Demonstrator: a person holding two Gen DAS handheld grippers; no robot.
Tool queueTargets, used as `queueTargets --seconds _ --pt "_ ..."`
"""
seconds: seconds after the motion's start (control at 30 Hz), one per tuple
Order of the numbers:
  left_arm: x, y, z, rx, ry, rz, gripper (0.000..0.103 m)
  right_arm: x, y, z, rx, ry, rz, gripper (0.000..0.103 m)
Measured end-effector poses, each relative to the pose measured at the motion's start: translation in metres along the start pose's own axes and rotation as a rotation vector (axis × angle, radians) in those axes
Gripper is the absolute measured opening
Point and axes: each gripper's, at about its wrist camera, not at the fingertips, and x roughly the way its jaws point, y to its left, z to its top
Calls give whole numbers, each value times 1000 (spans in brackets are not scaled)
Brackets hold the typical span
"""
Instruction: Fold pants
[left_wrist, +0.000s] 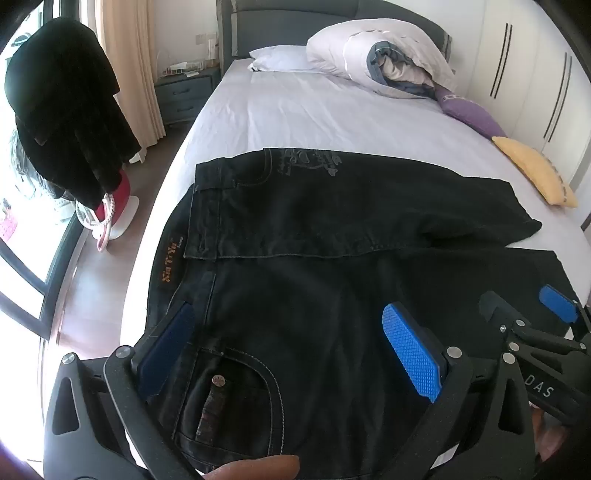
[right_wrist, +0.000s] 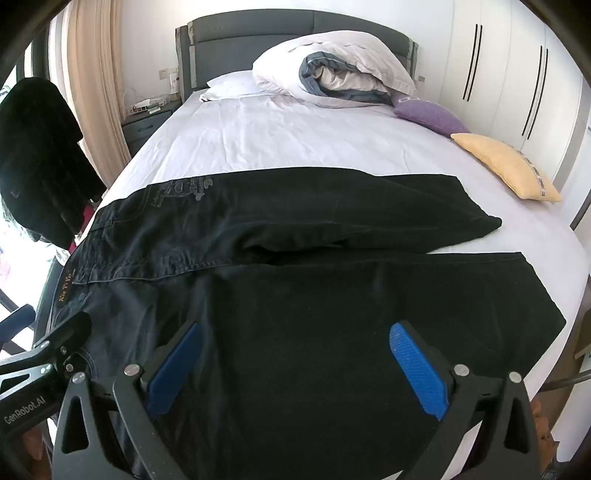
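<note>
Across the foot of the bed there's a pair of black pants spread out sideways, waistband toward the window side and both legs running off to the right. Folding-wise I'd say barely anything is done: the far leg looks flipped so its embroidered back pocket faces up, and it lies just beside the near leg instead of stacked on it, so the lengthwise fold and the crosswise folds are all still to do. The left gripper hangs over the waistband and front pocket with its blue pads spread wide, nothing pinched between them. The right gripper does the same over the near leg, jaws wide apart, no cloth in them. Hard to say whether either one actually touches the fabric, black on black kills the depth. The near edge of the pants is hidden under the gripper bodies in both wrist views, and the near leg's hem sits close to the bed's right edge. A bit of finger shows along the bottom of the left view, nothing more of the person.
</note>
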Motion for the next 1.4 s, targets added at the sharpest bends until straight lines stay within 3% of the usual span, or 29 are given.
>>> queueTargets --seconds 1.4 --pt "0 1 0 7 1 8 103 2 1 -5 -7 3 -7 103"
